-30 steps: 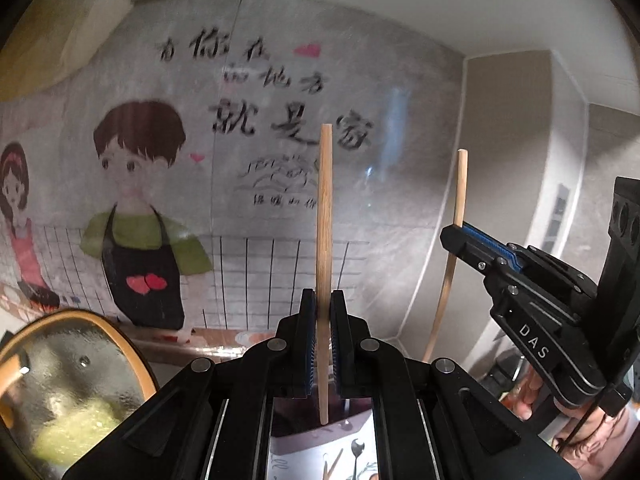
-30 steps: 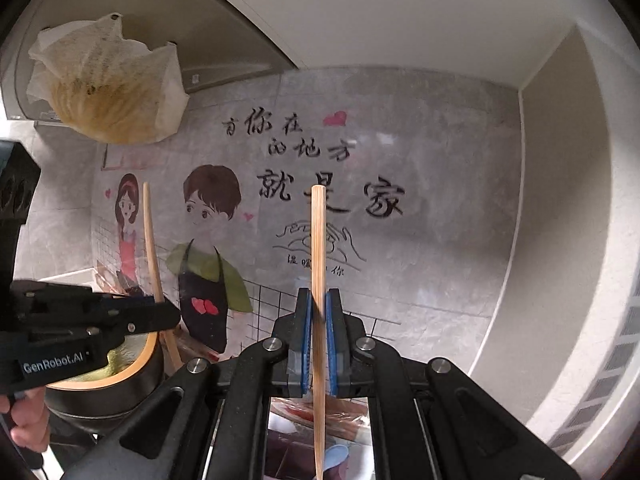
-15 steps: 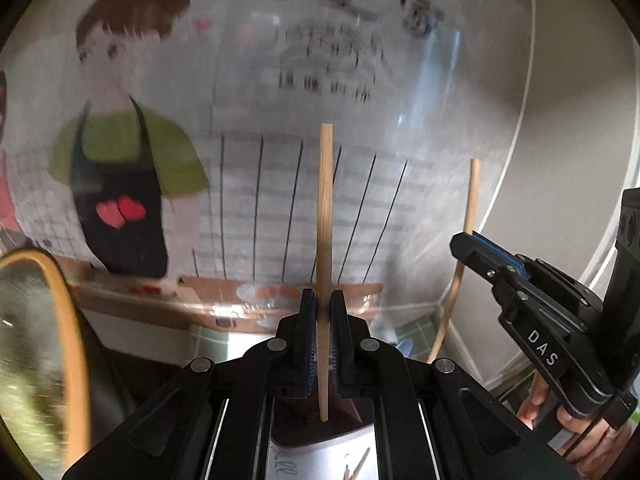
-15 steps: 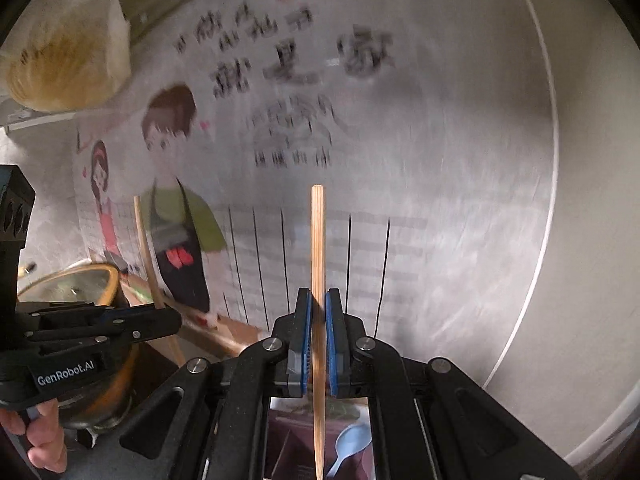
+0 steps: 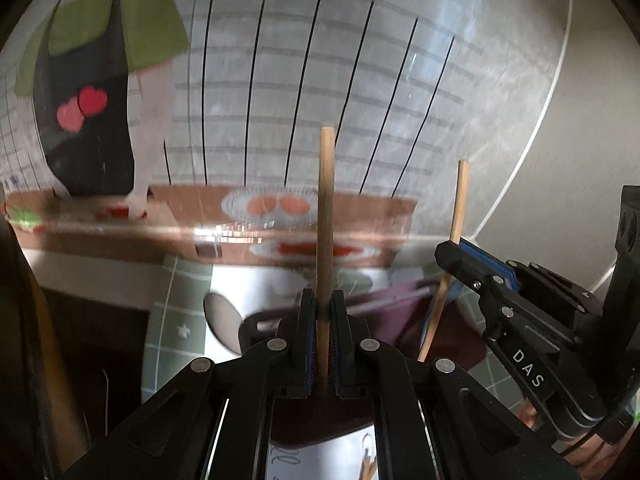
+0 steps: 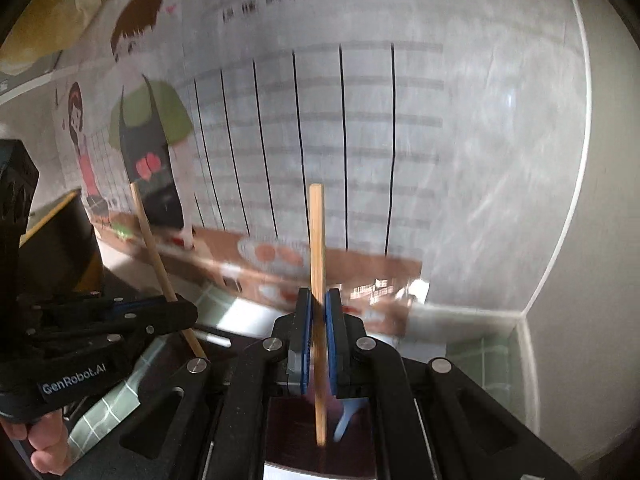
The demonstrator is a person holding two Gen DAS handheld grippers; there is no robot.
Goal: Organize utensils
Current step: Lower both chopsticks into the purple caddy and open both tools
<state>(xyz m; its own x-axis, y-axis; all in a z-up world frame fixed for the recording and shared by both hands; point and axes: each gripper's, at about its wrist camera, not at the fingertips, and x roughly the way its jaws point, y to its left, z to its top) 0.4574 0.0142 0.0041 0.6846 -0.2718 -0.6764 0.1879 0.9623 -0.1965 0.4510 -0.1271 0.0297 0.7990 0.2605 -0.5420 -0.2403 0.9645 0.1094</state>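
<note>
Left gripper jaws clamped on one upright chopstick; right gripper jaws clamped on second chopstick, both above the dark tray. Only left view shows metal spoon; only right view shows blue spoon.
</note>
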